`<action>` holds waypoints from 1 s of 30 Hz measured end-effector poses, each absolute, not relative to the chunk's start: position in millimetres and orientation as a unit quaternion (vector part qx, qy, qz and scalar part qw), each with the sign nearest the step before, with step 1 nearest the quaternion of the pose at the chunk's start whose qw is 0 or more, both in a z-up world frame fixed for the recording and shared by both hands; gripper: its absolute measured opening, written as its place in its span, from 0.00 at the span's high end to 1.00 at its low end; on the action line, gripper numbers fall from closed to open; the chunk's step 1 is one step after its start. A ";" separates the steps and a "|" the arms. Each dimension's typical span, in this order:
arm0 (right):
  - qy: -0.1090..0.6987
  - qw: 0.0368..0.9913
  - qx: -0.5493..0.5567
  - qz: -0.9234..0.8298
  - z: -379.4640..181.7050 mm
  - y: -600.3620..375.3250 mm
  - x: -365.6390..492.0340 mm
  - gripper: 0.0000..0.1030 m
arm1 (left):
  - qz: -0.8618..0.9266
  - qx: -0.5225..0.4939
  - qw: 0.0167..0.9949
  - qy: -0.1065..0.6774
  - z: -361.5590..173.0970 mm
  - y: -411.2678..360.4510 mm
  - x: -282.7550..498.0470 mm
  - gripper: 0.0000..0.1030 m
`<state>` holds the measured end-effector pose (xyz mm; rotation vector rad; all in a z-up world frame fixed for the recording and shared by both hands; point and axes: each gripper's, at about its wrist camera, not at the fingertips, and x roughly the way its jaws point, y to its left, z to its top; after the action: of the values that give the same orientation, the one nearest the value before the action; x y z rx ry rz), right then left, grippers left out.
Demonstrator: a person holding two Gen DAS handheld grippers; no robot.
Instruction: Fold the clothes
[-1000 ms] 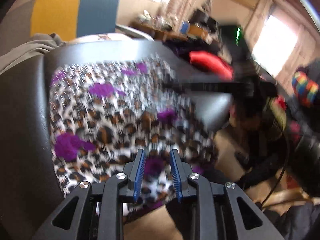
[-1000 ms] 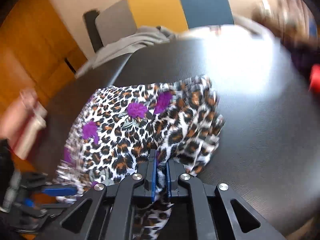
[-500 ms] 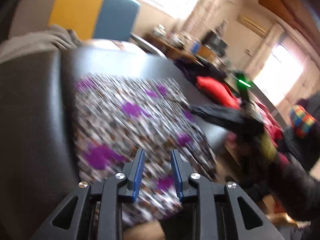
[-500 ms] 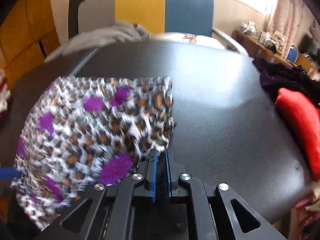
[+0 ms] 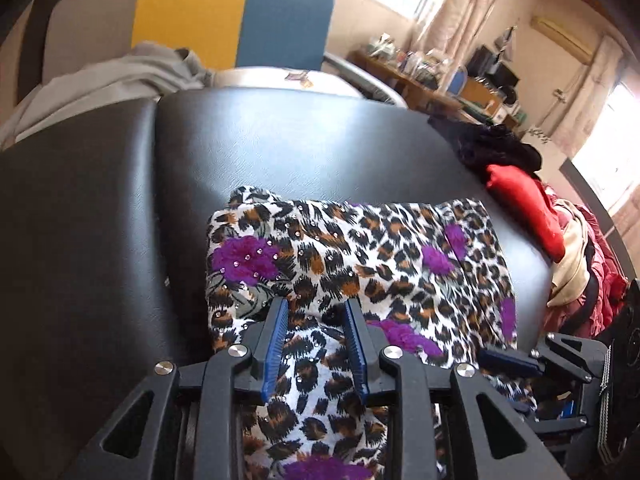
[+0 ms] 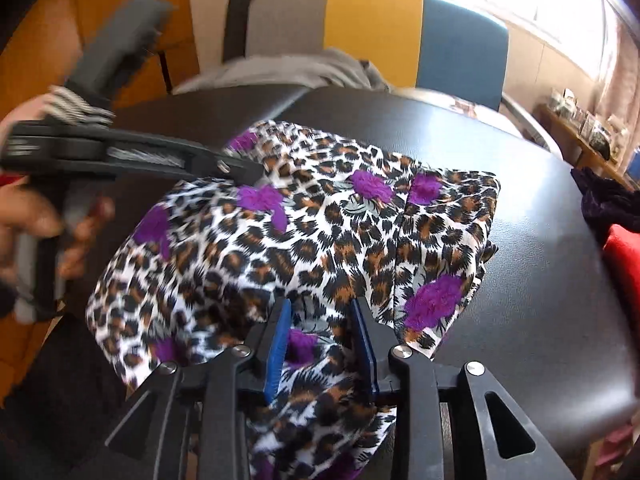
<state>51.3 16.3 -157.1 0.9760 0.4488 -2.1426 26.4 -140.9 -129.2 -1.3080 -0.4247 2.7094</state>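
Leopard-print fabric: the garment (image 6: pixel 320 240) with purple flowers is lying in a rough folded rectangle on the black padded table (image 5: pixel 280 152), its near edge draping off toward me.
Change in my right gripper (image 6: pixel 324 344): its jaws have just been opening; a second ago they were pinching the cloth, and now they are standing apart with the fabric loose between them.
My left gripper (image 5: pixel 316 344): I am holding it part-open over the near edge, pads not pressing the cloth.
Meaning for the task: I am judging this fold as laid down and released; smoothing or another fold is likely coming next.
Surroundings: red and dark clothes (image 5: pixel 524 200) are waiting at the table's right end.
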 end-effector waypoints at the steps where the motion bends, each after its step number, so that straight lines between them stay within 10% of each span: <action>1: 0.176 0.367 0.375 -0.833 -159.2 19.5 53.9 0.69 | 0.891 -0.430 0.050 -0.138 -130.0 -139.2 26.4 0.73; 14: 0.124 0.379 0.403 -0.824 -154.5 58.6 42.0 0.66 | 0.902 -0.393 0.024 -0.180 -119.7 -174.5 71.9 0.71; 20: -0.005 0.356 0.431 -0.829 -133.5 102.8 17.7 0.08 | 0.883 -0.403 0.049 -0.236 -140.0 -207.5 106.9 0.66; 30: -0.100 0.344 0.471 -0.806 -160.4 116.3 -45.2 0.04 | 0.875 -0.408 0.097 -0.242 -147.3 -185.1 82.1 0.56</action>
<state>-45.2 116.3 -160.4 1.2230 -0.2609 -2.0933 82.1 -185.1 -147.3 -1.2092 -0.7176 2.5898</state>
